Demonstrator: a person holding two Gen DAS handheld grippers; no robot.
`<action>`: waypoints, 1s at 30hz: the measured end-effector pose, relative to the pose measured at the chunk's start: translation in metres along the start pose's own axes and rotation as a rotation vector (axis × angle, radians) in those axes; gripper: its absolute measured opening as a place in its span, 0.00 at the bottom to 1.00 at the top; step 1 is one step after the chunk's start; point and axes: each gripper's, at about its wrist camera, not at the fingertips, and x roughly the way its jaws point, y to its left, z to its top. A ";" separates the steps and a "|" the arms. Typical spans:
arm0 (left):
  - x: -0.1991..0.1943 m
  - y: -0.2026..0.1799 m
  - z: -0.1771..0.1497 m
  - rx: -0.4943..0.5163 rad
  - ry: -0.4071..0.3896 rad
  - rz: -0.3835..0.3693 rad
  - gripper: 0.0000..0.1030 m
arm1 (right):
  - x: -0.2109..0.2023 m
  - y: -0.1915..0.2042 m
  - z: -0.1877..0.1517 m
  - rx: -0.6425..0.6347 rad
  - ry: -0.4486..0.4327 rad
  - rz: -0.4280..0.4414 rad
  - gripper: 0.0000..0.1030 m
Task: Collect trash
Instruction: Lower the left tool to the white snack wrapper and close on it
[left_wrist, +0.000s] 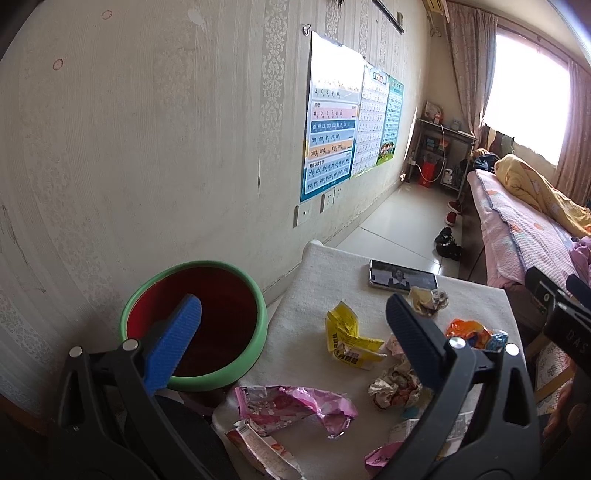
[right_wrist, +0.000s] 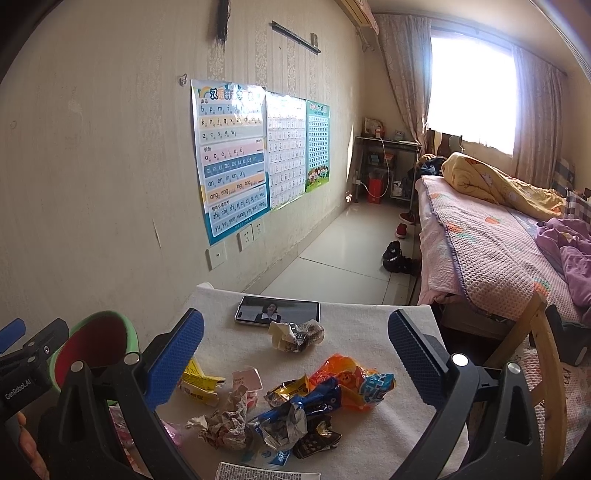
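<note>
On our far left sits the green-rimmed red bin (left_wrist: 192, 325), just off the white table (left_wrist: 306, 295). Our left gripper (left_wrist: 295, 332) hangs above, jaws wide, holding nothing. Wrappers are strewn across the cloth: pink wrapper (left_wrist: 295, 406), yellow wrapper (left_wrist: 351, 339), orange wrapper (right_wrist: 343, 376). Behind them lies a phone (right_wrist: 277, 310). Our right gripper (right_wrist: 295, 354) hovers with jaws spread and nothing between them.

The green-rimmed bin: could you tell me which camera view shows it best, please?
The left wrist view: the green-rimmed bin shows its whole rim and red inside, beside the table. The right wrist view catches only part of it, behind the left gripper.
</note>
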 end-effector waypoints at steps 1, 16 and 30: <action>0.003 0.004 -0.005 0.001 0.025 -0.010 0.96 | 0.003 -0.001 -0.002 -0.005 0.015 0.001 0.93; 0.069 0.021 -0.109 -0.025 0.556 -0.120 0.59 | 0.043 0.023 -0.047 -0.123 0.285 0.218 0.88; 0.084 0.005 -0.127 -0.032 0.662 -0.218 0.07 | 0.074 0.065 -0.053 -0.155 0.450 0.512 0.68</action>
